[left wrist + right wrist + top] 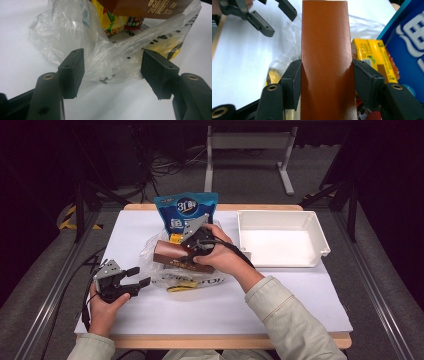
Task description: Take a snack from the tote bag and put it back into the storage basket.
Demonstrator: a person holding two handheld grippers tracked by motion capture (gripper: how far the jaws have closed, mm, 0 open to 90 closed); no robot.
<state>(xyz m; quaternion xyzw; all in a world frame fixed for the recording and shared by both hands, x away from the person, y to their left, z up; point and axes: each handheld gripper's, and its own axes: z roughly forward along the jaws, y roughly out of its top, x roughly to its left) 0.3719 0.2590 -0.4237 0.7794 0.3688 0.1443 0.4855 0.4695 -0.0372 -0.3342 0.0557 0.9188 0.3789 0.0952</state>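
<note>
The right tongs (325, 80) are clenched on a brown box (325, 50), one jaw pressed to each long side; in the high view the right hand (220, 254) reaches in from the lower right and holds that box (175, 256) level above a crumpled clear bag (155, 247) at mid-desk, before an upright blue pouch (186, 212). The left tongs (112, 70) are released, jaws spread with nothing between them, aimed at the bag (75, 40) from the desk's (300, 295) near left, the left hand (102, 307) low. The right gripper view adds a yellow carton (372, 58) beside the box, and the high view a white tray (282, 240) far right.
</note>
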